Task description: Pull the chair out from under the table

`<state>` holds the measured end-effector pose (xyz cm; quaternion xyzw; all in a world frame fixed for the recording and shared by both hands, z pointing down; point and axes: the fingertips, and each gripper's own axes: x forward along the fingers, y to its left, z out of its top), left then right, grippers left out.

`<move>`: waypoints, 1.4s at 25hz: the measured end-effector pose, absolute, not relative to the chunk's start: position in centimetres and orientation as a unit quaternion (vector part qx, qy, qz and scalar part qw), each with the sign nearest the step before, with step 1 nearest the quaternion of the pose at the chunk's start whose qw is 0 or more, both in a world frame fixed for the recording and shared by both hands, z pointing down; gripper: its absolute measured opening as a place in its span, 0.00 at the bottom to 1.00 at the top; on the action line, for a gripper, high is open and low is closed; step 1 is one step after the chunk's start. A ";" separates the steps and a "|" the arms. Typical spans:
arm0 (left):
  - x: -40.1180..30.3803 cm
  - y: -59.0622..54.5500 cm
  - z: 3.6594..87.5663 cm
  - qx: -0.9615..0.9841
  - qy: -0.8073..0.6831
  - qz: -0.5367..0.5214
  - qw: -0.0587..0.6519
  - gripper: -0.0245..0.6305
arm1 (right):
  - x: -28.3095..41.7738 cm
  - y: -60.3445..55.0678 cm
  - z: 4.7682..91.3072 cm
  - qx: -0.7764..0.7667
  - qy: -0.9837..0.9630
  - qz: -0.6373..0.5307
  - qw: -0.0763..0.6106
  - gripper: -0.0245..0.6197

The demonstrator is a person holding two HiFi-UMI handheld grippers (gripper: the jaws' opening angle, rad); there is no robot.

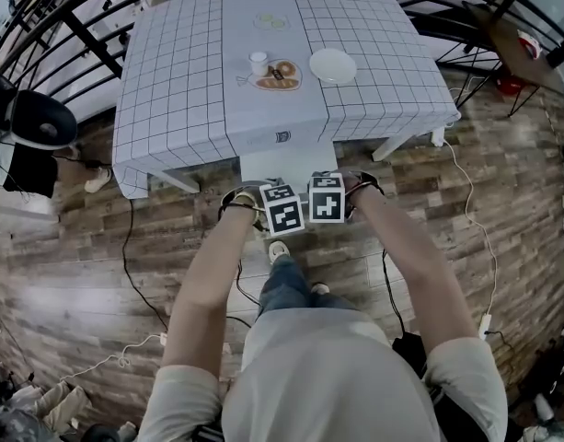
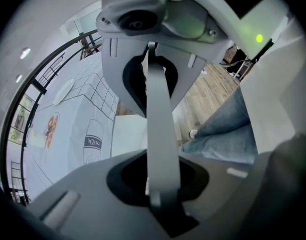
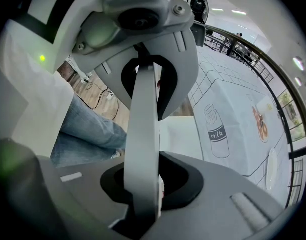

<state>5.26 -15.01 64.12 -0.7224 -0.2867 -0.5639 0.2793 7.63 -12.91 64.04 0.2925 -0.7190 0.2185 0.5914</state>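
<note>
The white chair (image 1: 280, 162) stands at the near side of the table (image 1: 171, 90), with its seat showing from under the checked cloth. Both grippers point steeply down, side by side at the chair's near edge, with their marker cubes on top. My left gripper (image 1: 283, 212) is shut on the thin grey top edge of the chair's back (image 2: 160, 129). My right gripper (image 1: 326, 201) grips the same edge (image 3: 144, 134) just to the right. In both gripper views the white seat (image 2: 128, 134) (image 3: 177, 134) lies beyond the jaws. The chair's legs are hidden.
On the table lie a plate of food (image 1: 276, 75), a cup (image 1: 258, 62) and an empty white plate (image 1: 332, 65). A black railing (image 1: 88, 35) curves behind the table. Cables (image 1: 134, 274) run over the wooden floor. The person's legs and shoe (image 1: 279, 251) are just behind the chair.
</note>
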 end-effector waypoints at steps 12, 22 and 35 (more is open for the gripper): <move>2.5 -12.0 64.1 -0.724 -0.283 -0.569 0.270 0.16 | 4.9 -9.9 64.0 0.286 -0.723 0.216 0.591 0.15; 0.4 -9.4 64.3 -0.727 -0.280 -0.569 0.265 0.16 | 2.8 -7.4 64.1 0.284 -0.724 0.213 0.591 0.15; -2.4 -6.3 64.1 -0.728 -0.276 -0.570 0.261 0.16 | 0.0 -4.4 64.1 0.282 -0.727 0.213 0.589 0.15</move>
